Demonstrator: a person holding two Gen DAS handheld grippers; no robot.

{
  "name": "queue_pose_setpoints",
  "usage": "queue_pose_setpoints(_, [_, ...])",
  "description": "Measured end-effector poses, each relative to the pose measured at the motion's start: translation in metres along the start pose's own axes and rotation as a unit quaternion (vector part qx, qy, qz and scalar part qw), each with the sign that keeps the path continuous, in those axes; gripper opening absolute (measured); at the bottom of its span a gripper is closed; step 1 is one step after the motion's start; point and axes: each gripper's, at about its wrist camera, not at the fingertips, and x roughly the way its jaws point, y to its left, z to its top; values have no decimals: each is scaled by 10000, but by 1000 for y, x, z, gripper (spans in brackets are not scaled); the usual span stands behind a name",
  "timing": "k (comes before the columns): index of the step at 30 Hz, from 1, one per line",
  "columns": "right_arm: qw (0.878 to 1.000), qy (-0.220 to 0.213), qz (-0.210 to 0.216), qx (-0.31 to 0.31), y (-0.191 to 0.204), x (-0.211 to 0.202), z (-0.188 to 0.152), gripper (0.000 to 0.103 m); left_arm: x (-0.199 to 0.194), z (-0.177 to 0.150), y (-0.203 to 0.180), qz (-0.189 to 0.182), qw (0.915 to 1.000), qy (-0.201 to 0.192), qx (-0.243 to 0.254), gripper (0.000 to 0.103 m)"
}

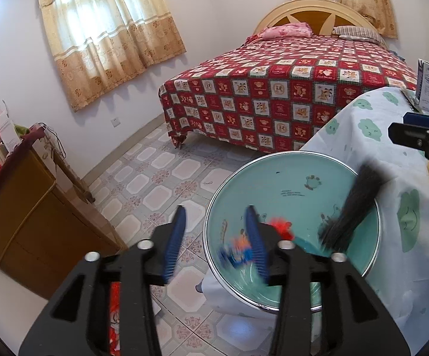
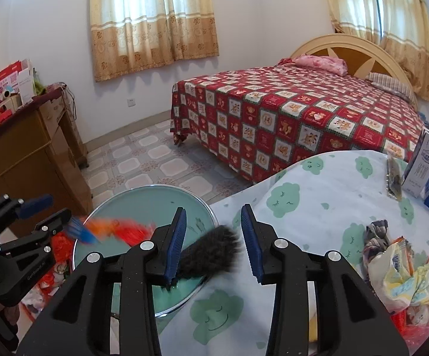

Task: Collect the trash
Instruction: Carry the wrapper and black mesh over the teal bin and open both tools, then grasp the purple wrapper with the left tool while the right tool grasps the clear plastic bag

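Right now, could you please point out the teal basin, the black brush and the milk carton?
teal basin point(image 1: 288, 178): left wrist view, bare inner bottom.
black brush point(image 2: 211, 253): right wrist view, middle of the bristles.
milk carton point(image 2: 423, 167): right wrist view, front face.

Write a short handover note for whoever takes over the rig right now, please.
Left gripper: fingers straddle the basin rim at the table edge; grip unclear.
Right gripper: brush between its fingers, bristles over the basin; grip unclear.
Done: some wrappers, blurred, are in the basin.
Left: a trash pile and a carton remain on the table.
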Motion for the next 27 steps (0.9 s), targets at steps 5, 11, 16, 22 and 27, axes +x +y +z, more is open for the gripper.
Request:
queue_pose_setpoints(5, [10000, 26, -2, 25, 1, -2, -3, 39, -2, 0, -3, -6, 10000, 2, 7, 48])
queue_pose_setpoints(11, [10000, 10, -48, 59, -2, -9, -5, 39, -7, 0, -7, -40, 10000, -45, 41, 51])
queue_pose_setpoints(16, [9999, -47, -115, 91, -7, -22, -8, 39, -12, 0, -13, -93, 9999, -81, 103, 54])
queue_pose_setpoints(22, [9992, -150, -345, 165, -19, -55, -19, 39, -22, -3, -33, -330, 9991, -109, 239, 56])
queue_pose_setpoints(27, [9964, -259, -752, 287, -45, -98, -41, 39, -40, -8, -68, -688, 9960, -228, 531, 57])
